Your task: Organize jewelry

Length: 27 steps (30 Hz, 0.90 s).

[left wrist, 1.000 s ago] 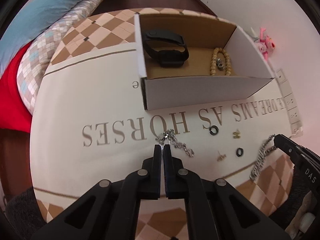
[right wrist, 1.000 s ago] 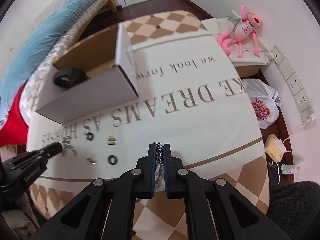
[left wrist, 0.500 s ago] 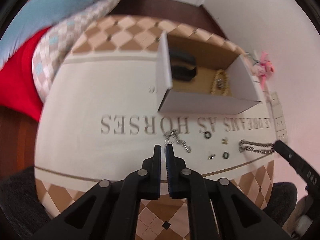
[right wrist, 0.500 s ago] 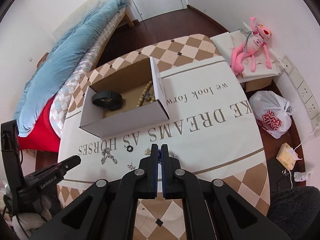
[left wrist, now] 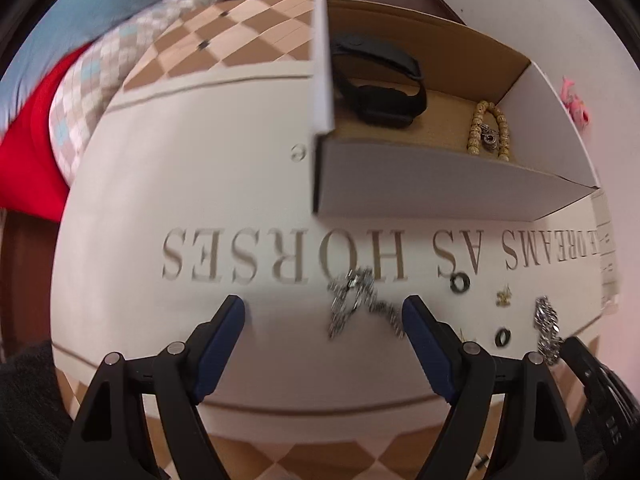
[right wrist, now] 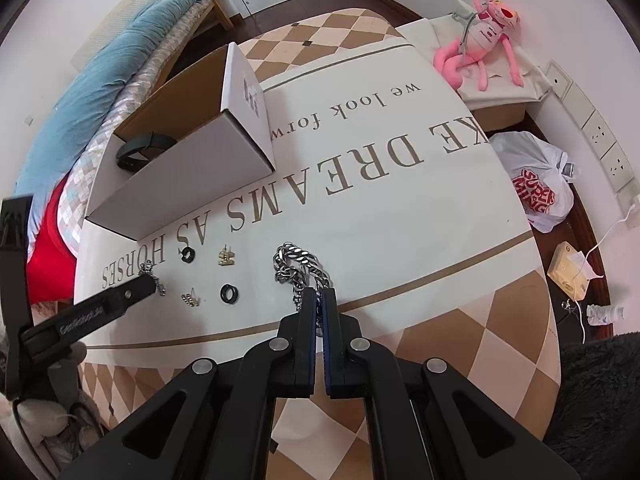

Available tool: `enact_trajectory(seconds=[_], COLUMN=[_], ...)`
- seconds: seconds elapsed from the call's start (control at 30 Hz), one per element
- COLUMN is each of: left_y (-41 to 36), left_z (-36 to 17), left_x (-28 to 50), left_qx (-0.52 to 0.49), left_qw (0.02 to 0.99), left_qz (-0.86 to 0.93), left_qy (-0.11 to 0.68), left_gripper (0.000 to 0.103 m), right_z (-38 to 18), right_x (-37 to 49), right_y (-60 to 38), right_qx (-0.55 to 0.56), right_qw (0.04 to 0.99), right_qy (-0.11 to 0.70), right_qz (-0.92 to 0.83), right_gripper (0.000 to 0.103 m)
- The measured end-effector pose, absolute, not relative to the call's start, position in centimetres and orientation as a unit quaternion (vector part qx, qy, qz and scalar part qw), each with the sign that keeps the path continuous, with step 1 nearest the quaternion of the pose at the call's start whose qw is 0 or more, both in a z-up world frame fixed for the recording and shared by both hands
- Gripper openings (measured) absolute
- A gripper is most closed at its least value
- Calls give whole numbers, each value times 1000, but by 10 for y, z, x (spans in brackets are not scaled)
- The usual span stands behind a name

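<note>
My left gripper is open, its jaws wide on either side of a thin silver chain on the table. My right gripper is shut on a thick silver curb chain whose far end rests on the table; this chain also shows in the left wrist view. The open cardboard box holds a black band and a wooden bead bracelet. Two black rings, a gold charm and a small gold piece lie between the chains.
The round table has a white cloth with printed letters and a checkered edge. A bed with a blue quilt is behind the box. A pink plush and a plastic bag lie on the right.
My left gripper has opened wide and dropped close around the thin chain. My right gripper has lowered again, still shut on the thick chain, which now piles on the table.
</note>
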<state>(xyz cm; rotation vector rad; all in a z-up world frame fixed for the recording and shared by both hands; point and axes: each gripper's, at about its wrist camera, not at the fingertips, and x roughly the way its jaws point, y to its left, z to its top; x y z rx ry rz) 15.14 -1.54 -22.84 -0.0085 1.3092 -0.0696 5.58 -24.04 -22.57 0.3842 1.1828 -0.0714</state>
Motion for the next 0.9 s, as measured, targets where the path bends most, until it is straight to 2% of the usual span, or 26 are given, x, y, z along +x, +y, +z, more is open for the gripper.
enact_trajectory(seconds=[0.1, 0.17, 0.2, 0.23, 0.27, 0.57, 0.9], left_y=[-26, -31, -34, -37, -39, -7, 23], left_z=[-229, -226, -223, -221, -219, -216, -166], left_x=[155, 154, 152, 151, 151, 130, 111], left_qx=[20, 31, 37, 44, 46, -23, -83], left_qw=[799, 807, 812, 814, 812, 803, 813], left_qz=[-39, -53, -62, -70, -76, -88, -110], left_qy=[600, 587, 579, 575, 577, 589, 566], left_gripper=[77, 63, 42, 16, 11, 4, 3], right_z=[-225, -225, -225, -225, -225, -207, -151], right_x=[57, 57, 57, 57, 57, 55, 61], right_y=[-238, -237, -237, -237, -238, -238, -226], right_qx=[175, 173, 172, 173, 173, 187, 204], right_qw=[813, 813, 813, 813, 813, 821, 843], right_qy=[554, 555, 555, 555, 555, 538, 497], right_qz=[-35, -36, -36, -37, -38, -22, 27], right_gripper=[3, 3, 3, 3, 3, 2, 1])
